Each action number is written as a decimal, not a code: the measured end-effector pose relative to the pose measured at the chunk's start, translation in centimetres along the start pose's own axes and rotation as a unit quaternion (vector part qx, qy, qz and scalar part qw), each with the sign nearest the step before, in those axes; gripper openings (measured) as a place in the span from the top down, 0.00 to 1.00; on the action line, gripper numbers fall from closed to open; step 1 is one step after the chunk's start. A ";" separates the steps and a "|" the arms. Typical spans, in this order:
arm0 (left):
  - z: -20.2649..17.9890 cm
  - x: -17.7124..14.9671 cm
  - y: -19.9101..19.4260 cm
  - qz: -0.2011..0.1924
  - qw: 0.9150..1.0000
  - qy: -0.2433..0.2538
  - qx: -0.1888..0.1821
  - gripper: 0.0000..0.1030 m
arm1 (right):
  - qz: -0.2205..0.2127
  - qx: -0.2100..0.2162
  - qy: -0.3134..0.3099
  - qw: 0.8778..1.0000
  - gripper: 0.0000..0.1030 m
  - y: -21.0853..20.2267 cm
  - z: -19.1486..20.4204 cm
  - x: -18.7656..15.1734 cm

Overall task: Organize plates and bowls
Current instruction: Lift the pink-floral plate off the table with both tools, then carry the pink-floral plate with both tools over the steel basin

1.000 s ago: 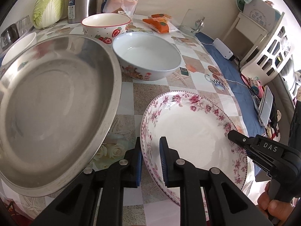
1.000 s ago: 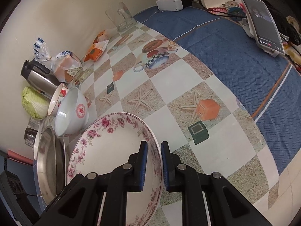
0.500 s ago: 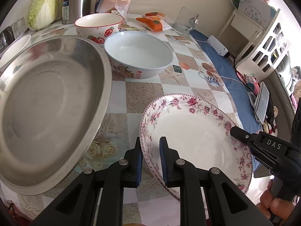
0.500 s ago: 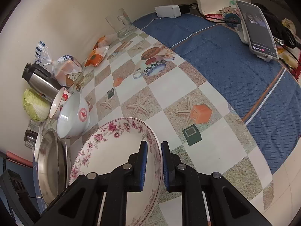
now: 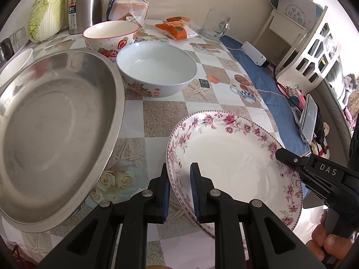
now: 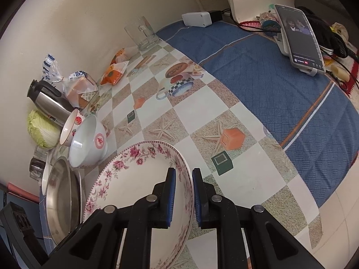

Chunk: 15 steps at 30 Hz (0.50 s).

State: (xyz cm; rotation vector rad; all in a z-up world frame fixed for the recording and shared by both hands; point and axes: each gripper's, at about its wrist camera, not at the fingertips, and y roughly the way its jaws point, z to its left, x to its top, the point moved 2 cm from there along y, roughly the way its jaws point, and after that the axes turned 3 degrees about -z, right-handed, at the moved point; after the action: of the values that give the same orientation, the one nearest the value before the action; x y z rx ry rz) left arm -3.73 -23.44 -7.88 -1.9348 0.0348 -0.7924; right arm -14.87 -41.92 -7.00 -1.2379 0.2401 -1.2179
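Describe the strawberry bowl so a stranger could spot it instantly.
Start at the tall steel thermos jug by the back wall. Directly in front stands the cream ceramic bowl with red strawberries, touching the larger plain white bowl. Only it carries strawberry prints and dots.

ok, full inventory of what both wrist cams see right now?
floral plate: 1, white with pink rim, near edge, gripped on both sides
steel pan: 1, silver, left of the plate
white bowl: 1, behind the plate
strawberry bowl: 1, cream, behind the white bowl
thermos: 1, steel, by the wall
cabbage: 1, green, left of the thermos
bread bag: 1, clear, right of the thermos
snack packs: orange, by the wall
phone: 1, on the blue cloth
left gripper: shut on the plate rim
right gripper: shut on the opposite rim
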 end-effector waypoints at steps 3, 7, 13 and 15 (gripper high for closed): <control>-0.1 0.3 -0.6 -0.009 1.000 0.005 0.000 0.83 | -0.009 0.002 -0.003 1.000 0.84 -0.6 0.2 0.1; -0.2 0.6 -1.5 -0.022 1.000 0.014 0.004 0.83 | -0.015 0.006 -0.006 1.000 0.84 -1.0 0.6 0.2; 0.5 1.4 -2.7 -0.036 0.999 0.015 0.006 0.83 | -0.027 0.013 -0.021 0.999 0.84 -1.9 2.1 0.2; 0.8 1.7 -3.2 -0.041 0.999 0.012 0.005 0.83 | -0.033 0.015 -0.029 0.999 0.84 -2.2 2.7 0.2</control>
State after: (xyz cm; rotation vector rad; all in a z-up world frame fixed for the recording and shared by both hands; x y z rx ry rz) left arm -2.99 -21.83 -4.65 -1.9278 -0.0342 -0.8698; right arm -14.16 -40.15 -4.08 -1.2620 0.1395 -1.2353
